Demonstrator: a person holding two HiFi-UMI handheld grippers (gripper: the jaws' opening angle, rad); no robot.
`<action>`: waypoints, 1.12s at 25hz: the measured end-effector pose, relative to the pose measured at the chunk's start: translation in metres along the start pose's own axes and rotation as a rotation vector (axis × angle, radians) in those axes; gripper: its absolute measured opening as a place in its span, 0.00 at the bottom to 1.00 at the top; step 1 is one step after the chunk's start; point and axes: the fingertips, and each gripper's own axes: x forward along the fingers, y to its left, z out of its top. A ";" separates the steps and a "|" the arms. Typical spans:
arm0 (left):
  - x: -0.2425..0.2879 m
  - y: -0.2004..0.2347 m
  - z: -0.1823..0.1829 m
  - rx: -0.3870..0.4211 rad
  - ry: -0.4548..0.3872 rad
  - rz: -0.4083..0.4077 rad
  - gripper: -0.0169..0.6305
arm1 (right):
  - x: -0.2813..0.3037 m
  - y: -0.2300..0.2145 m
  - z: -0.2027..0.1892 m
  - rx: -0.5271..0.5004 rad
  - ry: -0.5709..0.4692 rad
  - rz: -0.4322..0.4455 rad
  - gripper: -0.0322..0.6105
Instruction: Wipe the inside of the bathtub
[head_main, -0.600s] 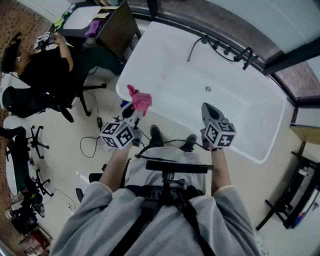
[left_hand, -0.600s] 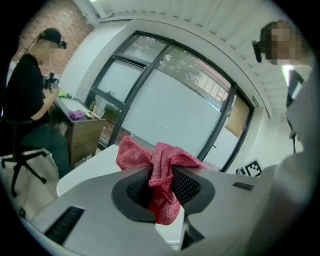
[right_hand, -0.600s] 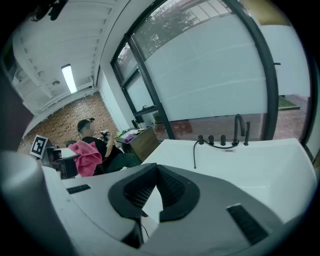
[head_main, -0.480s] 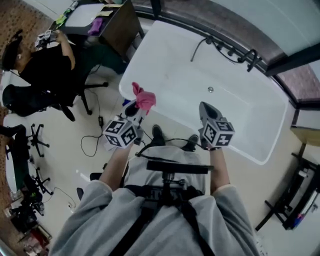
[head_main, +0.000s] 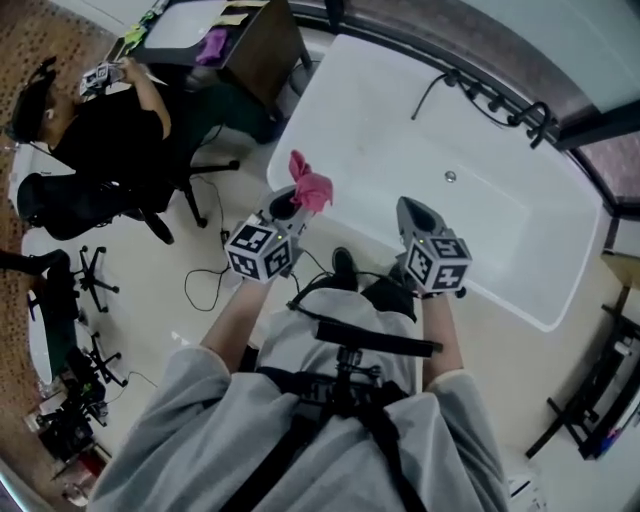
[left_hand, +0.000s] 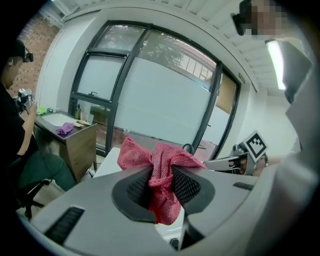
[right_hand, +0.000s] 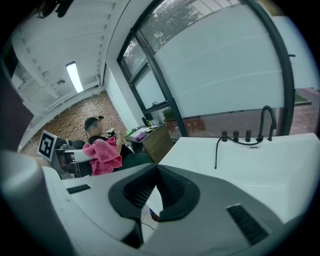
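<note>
The white bathtub (head_main: 392, 118) lies ahead of me, with a drain (head_main: 450, 177) in its floor and a black faucet (head_main: 503, 105) on the far rim. My left gripper (head_main: 296, 203) is shut on a pink cloth (head_main: 311, 186), held above the floor just short of the tub's near left corner. In the left gripper view the cloth (left_hand: 161, 172) bunches up between the pads. My right gripper (head_main: 417, 214) hovers at the tub's near rim, its jaws shut with nothing between them. The right gripper view shows the tub (right_hand: 265, 165) and the faucet (right_hand: 266, 121).
A seated person (head_main: 105, 125) works at a desk to the left, beside office chairs (head_main: 60, 205). A wooden cabinet (head_main: 262, 50) stands at the tub's left end. Cables (head_main: 205, 285) trail on the floor. Dark window frames (head_main: 590, 125) run behind the tub.
The left gripper with the cloth has shifted right and slightly up, closer to the tub's corner. The whole view has slid sideways. The right gripper has hardly moved.
</note>
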 end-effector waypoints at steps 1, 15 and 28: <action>0.003 0.002 0.000 0.008 0.007 0.002 0.15 | 0.002 0.002 0.002 -0.002 0.003 0.006 0.06; 0.089 0.039 -0.016 0.289 0.217 0.122 0.15 | 0.067 -0.039 -0.005 -0.012 0.077 0.140 0.06; 0.180 0.144 -0.014 0.471 0.374 0.201 0.15 | 0.170 -0.041 -0.003 0.022 0.066 0.158 0.06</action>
